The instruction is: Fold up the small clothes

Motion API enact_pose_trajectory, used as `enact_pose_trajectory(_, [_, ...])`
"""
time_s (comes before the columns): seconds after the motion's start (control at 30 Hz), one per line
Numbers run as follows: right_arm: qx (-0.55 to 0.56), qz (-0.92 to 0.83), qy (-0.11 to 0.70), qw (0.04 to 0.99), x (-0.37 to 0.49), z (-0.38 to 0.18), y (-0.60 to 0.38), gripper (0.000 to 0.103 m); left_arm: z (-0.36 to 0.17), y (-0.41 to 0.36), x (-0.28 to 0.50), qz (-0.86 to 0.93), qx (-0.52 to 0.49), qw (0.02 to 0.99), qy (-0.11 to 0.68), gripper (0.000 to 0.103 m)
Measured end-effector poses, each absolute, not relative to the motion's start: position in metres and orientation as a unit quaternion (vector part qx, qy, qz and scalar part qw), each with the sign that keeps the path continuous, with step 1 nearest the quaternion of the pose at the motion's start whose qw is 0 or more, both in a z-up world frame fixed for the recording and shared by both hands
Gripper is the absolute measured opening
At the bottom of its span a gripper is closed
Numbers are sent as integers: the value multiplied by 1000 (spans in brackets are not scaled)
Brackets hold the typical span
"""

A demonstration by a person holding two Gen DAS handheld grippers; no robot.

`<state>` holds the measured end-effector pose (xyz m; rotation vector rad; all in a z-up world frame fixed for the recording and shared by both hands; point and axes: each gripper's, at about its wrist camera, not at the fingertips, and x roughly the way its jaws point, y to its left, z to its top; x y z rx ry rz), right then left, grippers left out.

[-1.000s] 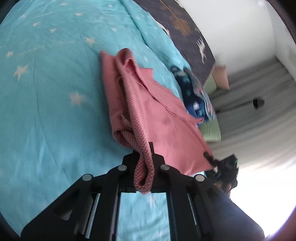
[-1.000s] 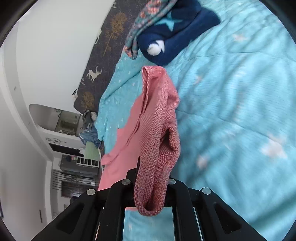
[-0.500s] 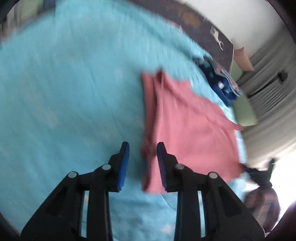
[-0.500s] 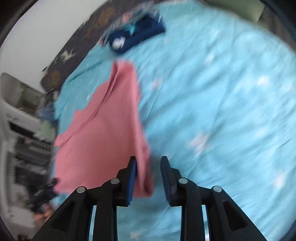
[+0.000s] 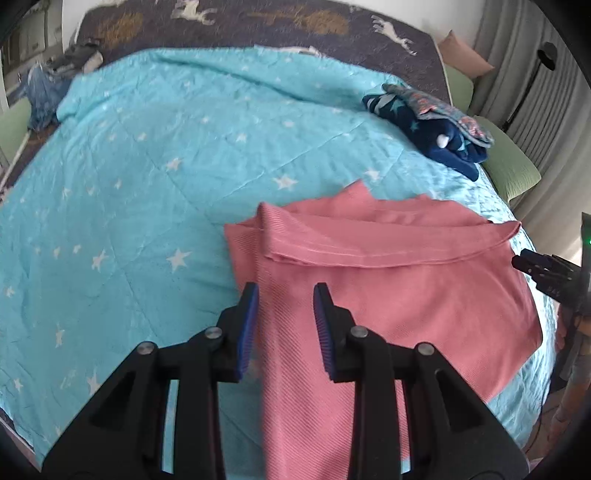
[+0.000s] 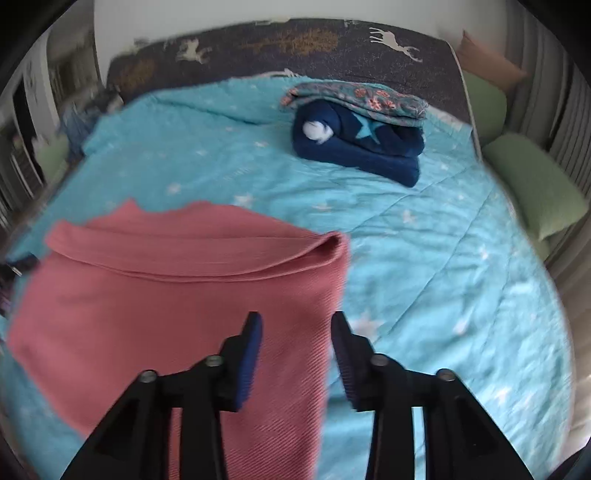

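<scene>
Pink garment (image 5: 388, 280) lies flat on the turquoise star-print quilt (image 5: 147, 177) of a bed, near its front edge, far edge folded back into a band. Ribbed knit; long axis runs left-right across the bed. Left gripper (image 5: 284, 295) and right gripper (image 6: 295, 328), jaws just opened to a narrow gap, hover over it holding nothing. Folded navy and floral clothes (image 6: 362, 136) sit near the dark deer-print headboard (image 5: 258, 22). Grey curtains (image 5: 517, 74) at right.

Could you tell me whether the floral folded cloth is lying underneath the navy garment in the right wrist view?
No, the floral cloth rests on top of the navy garment.
</scene>
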<state>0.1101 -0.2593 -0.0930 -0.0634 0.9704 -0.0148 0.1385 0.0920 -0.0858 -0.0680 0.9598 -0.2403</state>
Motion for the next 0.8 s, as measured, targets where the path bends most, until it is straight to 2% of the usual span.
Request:
enact_pose_trajectory(0.07, [-69,-26,470,879,116,-101,-261,42,-88,100,145,-106,-41,876,468,32])
enact_pose_trajectory(0.1, [-89,-28,468,879,119,-103,-261,47,-89,103,149,-108,-46,876,469,34])
enact_pose_trajectory(0.13, [-108,-23,462,880,120,-103,-260,60,-89,105,150,-114,-51,874,469,37])
enact_pose_trajectory(0.17, [-133,-14,451,882,122,-103,-257,68,-90,108,154,-128,-63,870,472,48])
enact_pose_trajectory(0.2, [-153,-4,443,883,123,-104,-256,78,-90,108,157,-142,-71,866,474,53])
enact_pose_trajectory(0.37, [-222,33,419,880,133,-105,-251,80,-94,100,177,-173,-84,850,490,53])
enact_pose_trajectory(0.4, [-223,37,411,883,136,-103,-251,78,-98,100,184,-172,-96,844,499,50])
enact_pose_trajectory(0.43, [-223,36,402,887,138,-101,-252,71,-100,100,189,-174,-109,837,507,42])
enact_pose_trajectory(0.47, [-217,36,396,891,142,-100,-253,58,-104,101,196,-180,-130,825,519,20])
enact_pose_trajectory(0.5, [-205,39,399,893,147,-99,-255,13,-107,103,203,-182,-152,814,530,14])
enact_pose_trajectory(0.53, [-184,45,413,891,154,-99,-259,6,-109,108,209,-179,-177,807,534,14])
enact_pose_trajectory(0.63, [-88,65,433,895,176,-100,-278,6,-110,132,233,-147,-276,796,517,12])
enact_pose_trajectory(0.7, [-20,66,459,886,194,-108,-294,7,-108,147,247,-95,-297,816,487,13])
enact_pose_trajectory(0.77, [42,46,488,871,210,-120,-309,13,-108,153,251,-48,-284,829,478,13])
enact_pose_trajectory(0.8, [52,38,496,866,211,-123,-311,23,-108,154,249,-51,-288,828,478,13])
